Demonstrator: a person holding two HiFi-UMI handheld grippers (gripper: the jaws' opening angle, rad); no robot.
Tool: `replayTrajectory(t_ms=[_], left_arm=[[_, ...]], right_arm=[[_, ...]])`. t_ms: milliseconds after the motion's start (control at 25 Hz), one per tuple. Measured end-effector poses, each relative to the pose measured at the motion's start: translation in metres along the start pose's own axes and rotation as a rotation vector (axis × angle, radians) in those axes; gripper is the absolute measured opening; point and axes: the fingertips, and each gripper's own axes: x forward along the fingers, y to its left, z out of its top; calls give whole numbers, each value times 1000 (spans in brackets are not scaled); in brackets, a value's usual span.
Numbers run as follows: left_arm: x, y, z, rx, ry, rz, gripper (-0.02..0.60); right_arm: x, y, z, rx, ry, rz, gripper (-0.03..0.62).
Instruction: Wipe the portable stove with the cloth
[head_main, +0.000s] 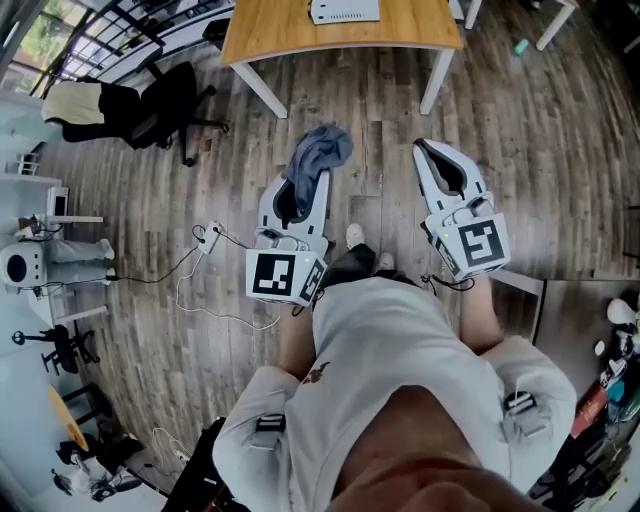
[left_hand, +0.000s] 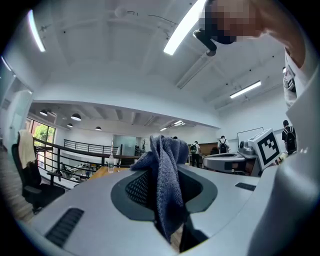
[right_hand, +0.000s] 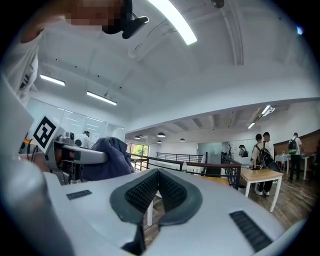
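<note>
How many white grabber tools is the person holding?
2. The left gripper is at the head view's left, its jaws shut on the blue cloth. The right gripper is at the right, its jaws together with nothing between them. No others show.

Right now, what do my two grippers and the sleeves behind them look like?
Both the left gripper and right gripper are white tapered shells, each claw lined with black ribbed pads. Each carries a cube with black-and-white square markers, with thin wires beside it. The person wears a pale short-sleeved shirt.
</note>
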Motion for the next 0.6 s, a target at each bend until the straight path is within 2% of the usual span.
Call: replayTrajectory(t_ms=[280, 600], left_arm=[[29, 26, -5, -13, -7, -29, 114], [78, 82, -5, -36, -9, -53, 114]], right_arm=[[35, -10, -10, -20, 35, -23, 21], [99, -27, -10, -47, 71, -54, 21]])
